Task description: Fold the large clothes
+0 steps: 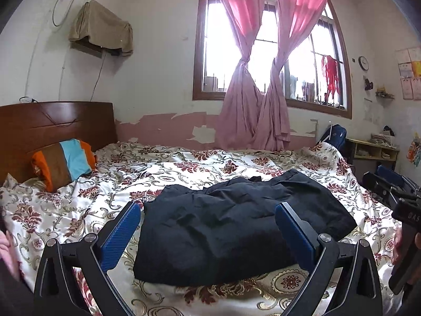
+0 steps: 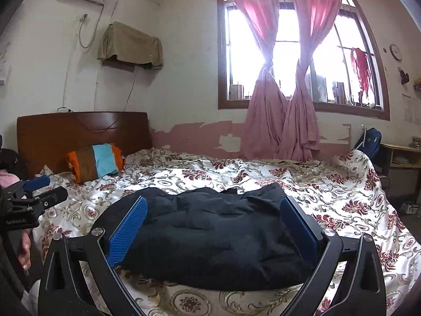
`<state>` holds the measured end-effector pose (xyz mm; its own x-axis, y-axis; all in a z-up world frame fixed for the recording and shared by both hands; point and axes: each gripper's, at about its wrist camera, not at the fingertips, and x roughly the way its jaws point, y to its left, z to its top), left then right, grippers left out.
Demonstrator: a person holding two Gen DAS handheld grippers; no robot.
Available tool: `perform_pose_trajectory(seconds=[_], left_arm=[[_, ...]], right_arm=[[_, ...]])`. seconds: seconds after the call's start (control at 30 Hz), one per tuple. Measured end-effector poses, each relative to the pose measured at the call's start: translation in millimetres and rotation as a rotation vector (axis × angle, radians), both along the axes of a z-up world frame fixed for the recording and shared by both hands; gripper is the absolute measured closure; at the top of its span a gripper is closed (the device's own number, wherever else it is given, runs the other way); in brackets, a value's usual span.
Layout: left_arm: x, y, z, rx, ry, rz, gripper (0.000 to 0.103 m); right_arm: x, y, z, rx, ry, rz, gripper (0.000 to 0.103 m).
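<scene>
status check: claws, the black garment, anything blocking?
Left claw open, holding nothing. Right claw open, holding nothing. Black garment lies bunched on the floral bedspread, ungrasped. Striped pillow off by the headboard, nothing in the way.

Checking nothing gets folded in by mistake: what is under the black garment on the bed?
The black garment lies directly on the floral bedspread, which shows all around it. Whatever sits beneath its bunched middle is covered and cannot be seen.

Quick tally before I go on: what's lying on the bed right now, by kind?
Black garment: 1
Striped pillow: 1
Floral bedspread: 1
Total: 3
Both grippers, left and right, are open and holding nothing.
</scene>
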<state>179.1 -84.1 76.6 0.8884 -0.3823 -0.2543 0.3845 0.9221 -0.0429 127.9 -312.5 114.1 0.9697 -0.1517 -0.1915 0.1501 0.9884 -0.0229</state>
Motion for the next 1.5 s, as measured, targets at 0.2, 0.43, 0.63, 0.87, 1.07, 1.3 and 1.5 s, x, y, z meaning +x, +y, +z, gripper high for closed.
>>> perform_pose_trajectory(seconds=[0.2,0.43,0.63,0.87,1.07,1.3,1.5], left_arm=[[-19,2,-4,0.024,0.005,0.008,0.000],[-40,8,-12,0.030,0.044,-0.004,0.000],[-60,14,-19,0.026,0.061,-0.016,0.000],[-72,21,-23,0.018,0.070,-0.015,0.000],[-71,22,-36,0.025,0.108,-0.005,0.000],[-77,25,-55,-0.003,0.153,-0.005,0.000],[-87,31,-59,-0.004,0.119,0.048,0.000]], right_arm=[[-20,8,-5,0.011,-0.002,0.020,0.004],[-48,11,-9,0.004,0.004,0.020,0.004],[-67,9,-9,0.013,0.013,0.002,0.004],[-83,14,-23,0.037,0.032,-0.011,0.003],[-97,19,-50,0.047,0.019,-0.114,0.003],[-95,28,-58,0.002,0.044,-0.071,0.003],[-89,33,-68,-0.012,0.089,-0.043,0.003]])
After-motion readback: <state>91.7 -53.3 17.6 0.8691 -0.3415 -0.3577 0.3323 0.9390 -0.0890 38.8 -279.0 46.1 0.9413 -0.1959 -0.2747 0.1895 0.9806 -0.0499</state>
